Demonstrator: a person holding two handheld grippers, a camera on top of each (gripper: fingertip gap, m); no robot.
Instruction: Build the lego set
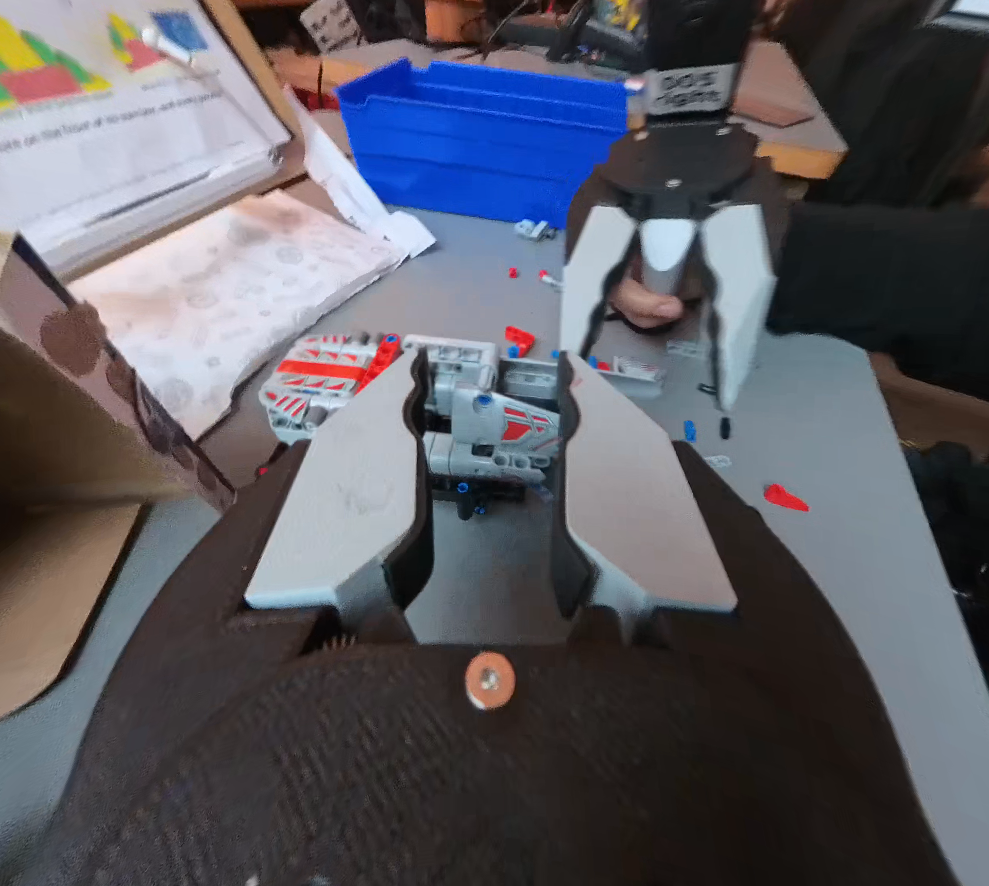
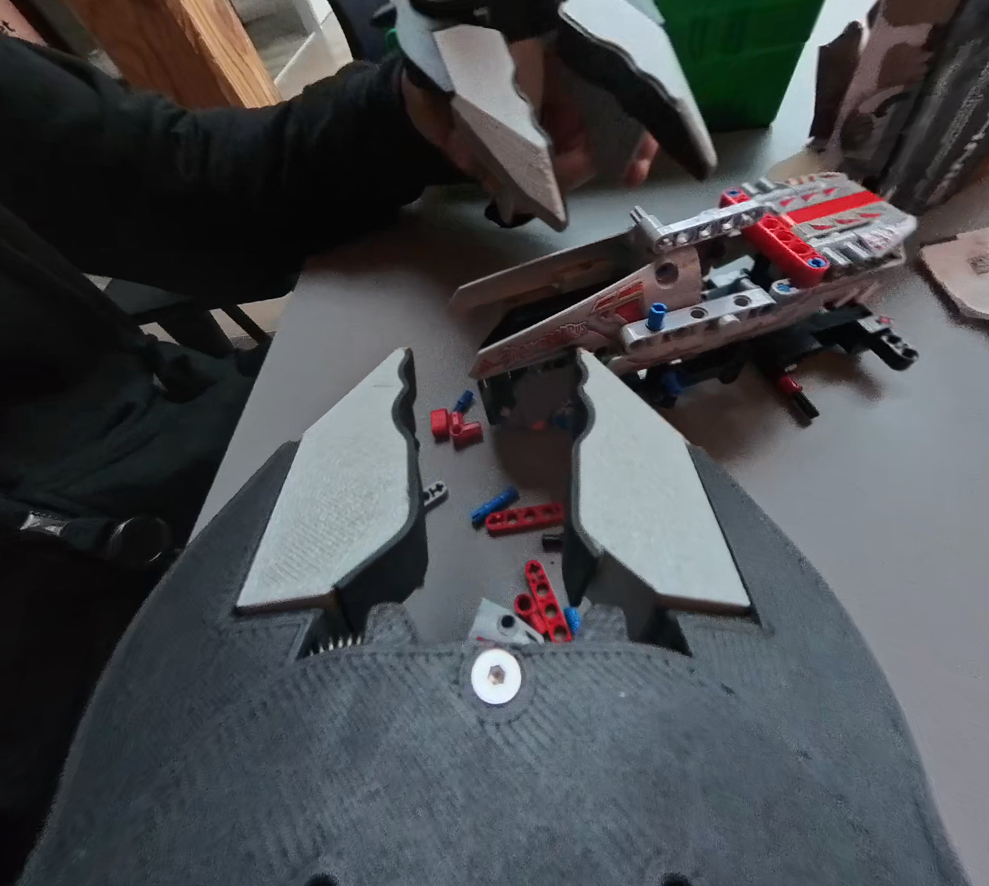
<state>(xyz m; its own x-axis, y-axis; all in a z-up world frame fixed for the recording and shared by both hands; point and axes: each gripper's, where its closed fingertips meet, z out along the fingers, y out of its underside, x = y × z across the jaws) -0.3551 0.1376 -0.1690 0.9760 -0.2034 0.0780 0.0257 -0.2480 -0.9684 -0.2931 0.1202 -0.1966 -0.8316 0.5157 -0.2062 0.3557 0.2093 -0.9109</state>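
Roughly midway, I judge: grey-red model (image 2: 749, 282) largely assembled, loose pieces (image 2: 514, 518) still scattered, left gripper (image 1: 489, 378) and right gripper (image 2: 495, 368) both agape, empty.

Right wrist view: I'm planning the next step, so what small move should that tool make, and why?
Probably lower the open right tool onto the red beam between its fingers: both tools are empty, and the model lies unheld beside the loose parts.
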